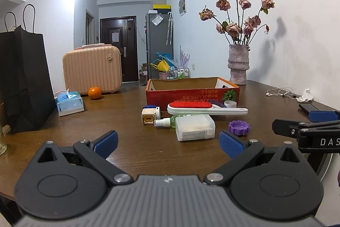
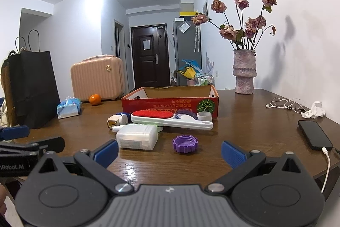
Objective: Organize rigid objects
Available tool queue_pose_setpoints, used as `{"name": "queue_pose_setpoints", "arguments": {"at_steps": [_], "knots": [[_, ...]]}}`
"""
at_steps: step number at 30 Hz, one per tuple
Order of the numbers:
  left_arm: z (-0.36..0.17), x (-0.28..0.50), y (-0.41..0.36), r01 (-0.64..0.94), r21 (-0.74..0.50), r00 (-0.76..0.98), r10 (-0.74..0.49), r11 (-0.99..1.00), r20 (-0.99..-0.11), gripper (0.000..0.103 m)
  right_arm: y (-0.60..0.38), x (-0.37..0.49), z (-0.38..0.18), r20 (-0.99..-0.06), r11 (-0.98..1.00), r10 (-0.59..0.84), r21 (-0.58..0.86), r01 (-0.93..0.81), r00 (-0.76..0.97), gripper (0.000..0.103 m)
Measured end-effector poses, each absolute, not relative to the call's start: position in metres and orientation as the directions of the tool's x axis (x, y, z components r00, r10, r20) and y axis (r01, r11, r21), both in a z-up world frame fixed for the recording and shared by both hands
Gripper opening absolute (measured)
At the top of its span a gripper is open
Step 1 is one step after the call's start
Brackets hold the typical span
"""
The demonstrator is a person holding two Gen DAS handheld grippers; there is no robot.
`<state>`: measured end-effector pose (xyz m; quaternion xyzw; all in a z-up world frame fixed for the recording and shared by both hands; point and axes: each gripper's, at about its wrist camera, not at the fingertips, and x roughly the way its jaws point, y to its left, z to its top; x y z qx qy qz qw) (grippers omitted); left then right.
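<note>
1. Left wrist view has our left tool wide open, holding nothing, low over the counter and level, aimed at the red box.
2. Right wrist view shows our right tool just as wide open and just as empty, level, facing the same box from alongside the left one.
3. We take the box as our landmark. The loose things lie on its near side: the lint brush touches or nearly touches its front wall, a small white cup sits by the brush handle, and the white container lies nearer us with a green spray bottle against it.
4. A small charger lies toward the box's left front corner; the purple cap sits on the near side toward its right end, apart from the pile.
5. We judge that nothing is packed yet, as the box looks empty from here.
6. For a clean first pick, we would take the purple cap with the right tool, since it stands free.
7. We should close across its ribbed rim, lift straight, then clear the box wall before letting go.
</note>
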<state>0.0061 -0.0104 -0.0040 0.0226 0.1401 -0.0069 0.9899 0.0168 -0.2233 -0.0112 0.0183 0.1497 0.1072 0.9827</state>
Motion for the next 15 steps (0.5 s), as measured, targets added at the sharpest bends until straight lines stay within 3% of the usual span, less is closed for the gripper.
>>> {"name": "queue_pose_setpoints", "arguments": {"at_steps": [9, 15], "knots": [[-0.006, 0.019, -0.004, 0.016, 0.038, 0.954, -0.004, 0.999, -0.301, 0.103, -0.219, 0.041, -0.014, -0.313, 0.97, 0.242, 0.078, -0.229, 0.918, 0.103], [-0.016, 0.052, 0.0, 0.022, 0.017, 0.922, -0.013, 1.0, -0.388, 0.103, -0.226, 0.064, -0.019, -0.326, 0.972, 0.236, 0.084, -0.221, 0.916, 0.103]]}}
